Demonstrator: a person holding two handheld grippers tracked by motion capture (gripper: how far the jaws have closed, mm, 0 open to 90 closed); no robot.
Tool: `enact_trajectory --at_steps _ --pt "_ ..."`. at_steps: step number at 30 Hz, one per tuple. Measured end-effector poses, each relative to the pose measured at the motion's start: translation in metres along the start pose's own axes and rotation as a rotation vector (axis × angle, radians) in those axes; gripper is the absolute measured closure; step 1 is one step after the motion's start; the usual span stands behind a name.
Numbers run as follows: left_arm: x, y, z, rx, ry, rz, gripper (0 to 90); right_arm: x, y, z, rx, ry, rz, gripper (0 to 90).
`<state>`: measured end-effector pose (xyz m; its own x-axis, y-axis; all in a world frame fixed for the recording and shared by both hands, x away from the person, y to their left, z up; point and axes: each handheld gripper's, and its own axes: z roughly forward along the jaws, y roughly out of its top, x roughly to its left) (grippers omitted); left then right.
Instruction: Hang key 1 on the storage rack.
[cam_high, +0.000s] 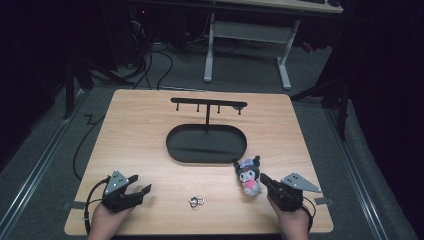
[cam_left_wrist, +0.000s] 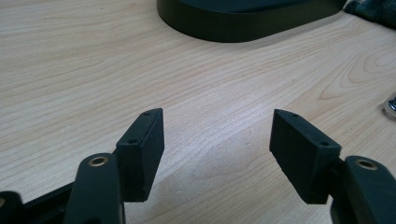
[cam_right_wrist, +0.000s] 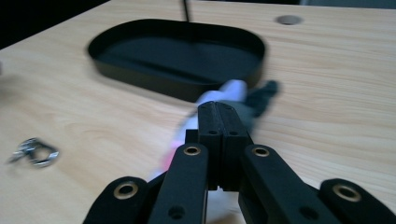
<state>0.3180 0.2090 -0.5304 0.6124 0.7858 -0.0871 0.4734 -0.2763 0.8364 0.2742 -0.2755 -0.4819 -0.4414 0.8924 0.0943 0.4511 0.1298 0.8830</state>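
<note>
The right gripper (cam_right_wrist: 219, 109), jaws pressed together on nothing, sits just behind the plush (cam_high: 249, 175) — a small dark-eared doll in pink, lying beside the tray (cam_high: 175, 150). The approach seems underway; gripping next calls for parting those jaws. The left gripper (cam_left_wrist: 217, 135) gapes wide, empty.

left gripper (cam_high: 134, 191) fingers spread wide; right gripper (cam_high: 263, 178) fingers pressed together.

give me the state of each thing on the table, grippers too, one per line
left gripper: fingers open, nothing between them, hovering over bare table
right gripper: fingers shut together, tips at the plush toy, no grip visible
plush toy: on the table beside the tray
metal ring: lying flat, untouched
black tray: empty
hook stand: upright, nothing hung
</note>
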Motion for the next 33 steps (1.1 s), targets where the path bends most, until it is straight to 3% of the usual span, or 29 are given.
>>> enact_trajectory --at_steps 4,5,6,8,11,14,18,25,29,33 --pt "-0.001 0.000 0.001 0.006 -0.004 0.004 36.0 0.026 -0.003 0.014 0.060 0.056 -0.057 90.0" --pt "-0.001 0.000 0.001 0.005 -0.005 0.004 36.0 0.026 -0.003 0.014 0.060 0.056 -0.057 90.0" --pt "-0.002 0.000 0.001 0.004 -0.008 0.005 36.0 0.036 -0.006 0.024 0.102 0.081 -0.088 90.0" --pt "-0.002 -0.001 0.001 0.004 -0.008 0.007 36.0 0.044 -0.010 0.032 0.143 0.088 -0.132 90.0" --pt "-0.003 -0.001 0.000 0.003 -0.010 0.008 36.0 0.048 -0.014 0.040 0.188 0.089 -0.139 90.0" --pt "-0.002 -0.001 0.000 0.007 -0.011 0.010 36.0 0.047 -0.016 0.043 0.203 0.073 -0.145 90.0" --pt "-0.002 -0.001 0.000 0.008 -0.016 0.012 36.1 0.034 -0.020 0.042 0.224 0.038 -0.112 90.0" --pt "-0.003 0.000 -0.001 -0.005 -0.025 0.021 36.0 0.012 -0.020 0.031 0.201 -0.020 -0.045 90.0" --pt "-0.004 0.000 0.000 -0.006 -0.028 0.022 36.0 0.003 -0.020 0.027 0.193 -0.027 -0.014 89.8" --pt "-0.005 0.000 0.000 -0.011 -0.028 0.024 36.0 -0.002 -0.016 0.021 0.161 0.009 0.015 87.6"
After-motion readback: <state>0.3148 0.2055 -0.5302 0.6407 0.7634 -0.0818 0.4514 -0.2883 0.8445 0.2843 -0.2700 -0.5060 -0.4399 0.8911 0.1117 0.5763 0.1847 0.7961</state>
